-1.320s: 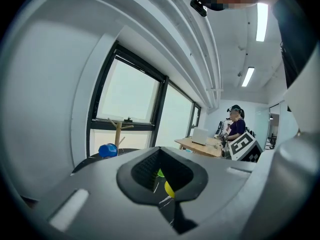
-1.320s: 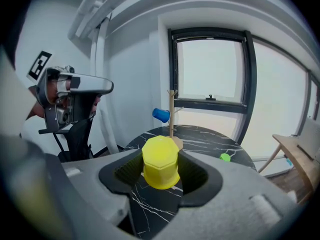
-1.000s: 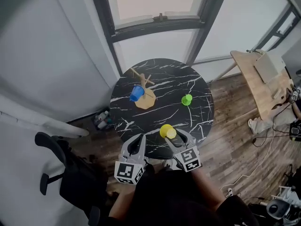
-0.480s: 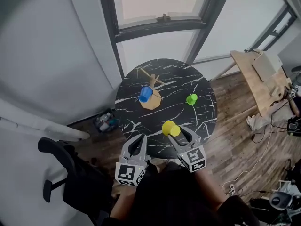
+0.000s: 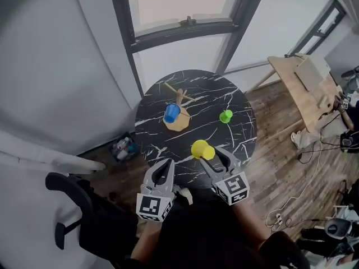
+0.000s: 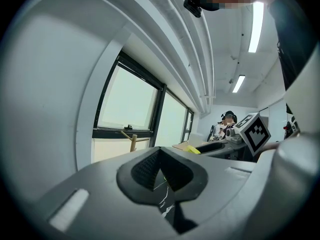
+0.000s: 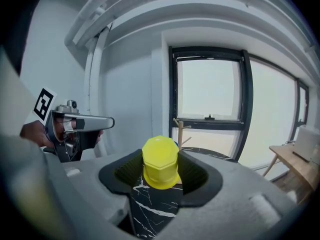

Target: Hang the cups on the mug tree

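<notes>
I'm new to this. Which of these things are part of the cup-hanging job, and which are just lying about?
Job: yellow cup held in the right gripper; blue cup on the mug tree; green cup on the round table.
Lying about: office chair; wooden desk; small clutter on the floor.

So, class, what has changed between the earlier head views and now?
The right gripper, shut on the yellow cup, has raised it and carried it slightly towards the mug tree. Nothing was newly gripped or released. The left gripper stayed shut and empty. The blue cup on the tree and the green cup kept their places.
</notes>
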The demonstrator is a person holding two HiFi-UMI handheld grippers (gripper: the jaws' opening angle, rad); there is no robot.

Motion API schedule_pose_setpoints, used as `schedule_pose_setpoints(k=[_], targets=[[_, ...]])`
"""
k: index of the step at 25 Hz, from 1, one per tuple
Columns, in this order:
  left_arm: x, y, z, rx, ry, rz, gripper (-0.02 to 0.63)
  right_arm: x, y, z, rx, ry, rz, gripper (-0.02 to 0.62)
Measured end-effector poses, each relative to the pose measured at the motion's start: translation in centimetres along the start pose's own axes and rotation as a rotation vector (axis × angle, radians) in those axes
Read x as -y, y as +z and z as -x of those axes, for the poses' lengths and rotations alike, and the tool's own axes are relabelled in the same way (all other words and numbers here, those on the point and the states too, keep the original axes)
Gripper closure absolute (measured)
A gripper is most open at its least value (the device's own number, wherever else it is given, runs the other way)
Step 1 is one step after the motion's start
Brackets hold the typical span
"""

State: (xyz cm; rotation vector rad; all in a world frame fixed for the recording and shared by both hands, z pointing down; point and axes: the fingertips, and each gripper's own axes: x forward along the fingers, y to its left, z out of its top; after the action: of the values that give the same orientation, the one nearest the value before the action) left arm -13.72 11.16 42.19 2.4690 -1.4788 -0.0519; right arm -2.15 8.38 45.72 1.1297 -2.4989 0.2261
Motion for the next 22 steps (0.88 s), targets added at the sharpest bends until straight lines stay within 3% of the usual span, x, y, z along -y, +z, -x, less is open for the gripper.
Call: schedule_pose_setpoints(k=[22], targets=[[-2.2,0.4,-6.0,-0.014,0.034,0.016,0.604,7.1,5.9,-5.9,0.101,0.007,0.004,0.376]])
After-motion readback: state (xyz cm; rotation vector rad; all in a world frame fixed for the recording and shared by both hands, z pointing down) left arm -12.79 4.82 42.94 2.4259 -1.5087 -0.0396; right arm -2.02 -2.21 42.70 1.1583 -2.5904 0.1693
